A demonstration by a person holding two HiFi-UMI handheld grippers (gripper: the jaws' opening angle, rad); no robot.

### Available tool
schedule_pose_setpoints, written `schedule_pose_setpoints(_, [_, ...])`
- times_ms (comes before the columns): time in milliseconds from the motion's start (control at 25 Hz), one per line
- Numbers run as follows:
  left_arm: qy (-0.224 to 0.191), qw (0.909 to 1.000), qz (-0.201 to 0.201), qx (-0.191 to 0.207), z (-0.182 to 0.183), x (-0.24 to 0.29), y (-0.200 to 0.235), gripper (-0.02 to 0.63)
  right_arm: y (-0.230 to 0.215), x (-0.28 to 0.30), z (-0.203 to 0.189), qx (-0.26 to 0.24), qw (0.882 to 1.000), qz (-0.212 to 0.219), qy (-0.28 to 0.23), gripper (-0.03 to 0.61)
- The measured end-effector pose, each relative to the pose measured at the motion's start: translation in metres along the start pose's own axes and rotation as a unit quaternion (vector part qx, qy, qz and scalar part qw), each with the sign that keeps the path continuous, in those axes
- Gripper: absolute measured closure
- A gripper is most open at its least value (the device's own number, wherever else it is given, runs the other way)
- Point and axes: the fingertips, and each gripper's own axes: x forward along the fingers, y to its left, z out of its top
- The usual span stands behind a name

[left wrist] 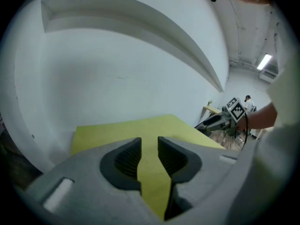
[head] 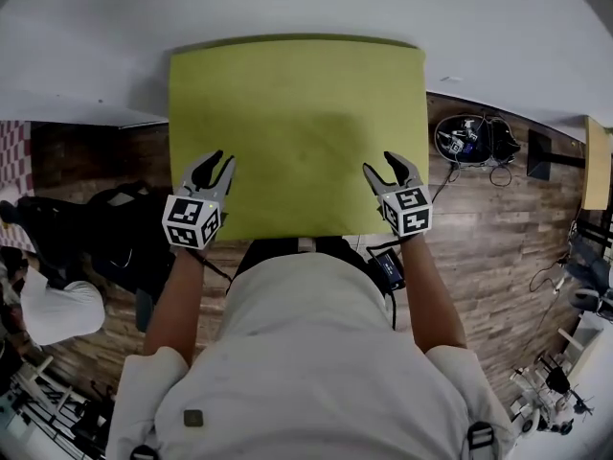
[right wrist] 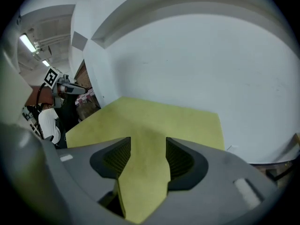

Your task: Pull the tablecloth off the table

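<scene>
Beyond the shirt (head: 306, 353), left gripper (head: 217, 161) and right gripper (head: 381, 165), jaws spread and empty, hang over the cloth's (head: 297, 123) near corners; wood floor (head: 479, 238), white wall (head: 96, 36).

Tablecloth (head: 297, 132): plain yellow-green. Left claw (head: 215, 165) and right claw (head: 380, 166): grey and black, with black-and-white square-marker pattern. Floor (head: 488, 257): brown wood planks. Wall (right wrist: 211, 69): white.
</scene>
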Motion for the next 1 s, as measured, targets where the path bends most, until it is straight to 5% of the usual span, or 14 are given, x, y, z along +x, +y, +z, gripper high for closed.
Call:
schedule_pose_setpoints(440, [0.115, 0.9931, -0.01, -0.023, -0.098, 0.05, 0.025, 0.414, -0.015, 0.047, -0.087, 0.049, 0.992, 0.006, 0.117, 0.256])
schedule_pose_setpoints(1000, [0.211, 0.975, 0.038, -0.059, -0.182, 0.073, 0.051, 0.337, -0.013, 0.078, -0.152, 0.006, 0.972, -0.01, 0.236, 0.196])
